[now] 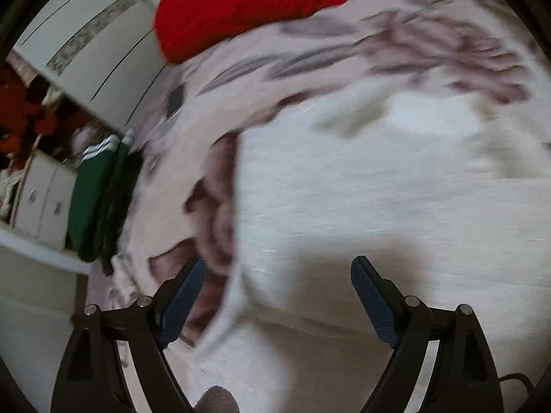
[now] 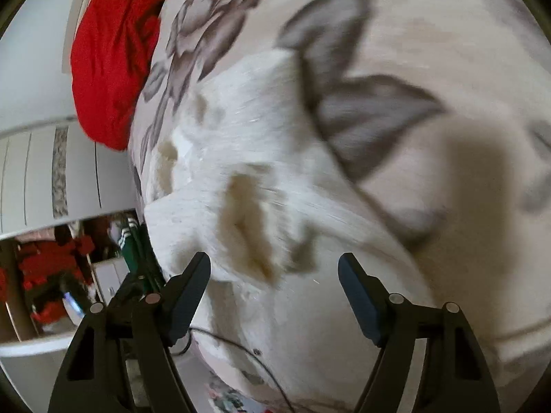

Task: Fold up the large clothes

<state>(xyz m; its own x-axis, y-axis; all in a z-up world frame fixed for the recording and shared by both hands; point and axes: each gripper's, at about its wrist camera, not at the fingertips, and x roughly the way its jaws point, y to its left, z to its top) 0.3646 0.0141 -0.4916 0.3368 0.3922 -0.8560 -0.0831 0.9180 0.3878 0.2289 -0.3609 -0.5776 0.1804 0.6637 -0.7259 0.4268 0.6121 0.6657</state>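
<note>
White fuzzy garment (image 2: 248, 179), softly rumpled, lies on the floral-print bedspread (image 2: 430, 79). Left gripper (image 1: 277, 296) and right gripper (image 2: 273, 289) hover over it, fingers spread apart, empty. Crumpled red cloth (image 1: 241, 3) sits beyond; images blurred.

Floral bedspread (image 1: 430, 44) covers bed, grey-mauve rose print, blurred. White wardrobe doors (image 1: 86, 31) with patterned strip behind bed. White cabinet (image 1: 41, 199) beside bed, low at left. Thin black cable (image 2: 241, 344) trails across bed edge. Red-and-dark clutter (image 2: 51, 265) in background, too blurred to identify.
</note>
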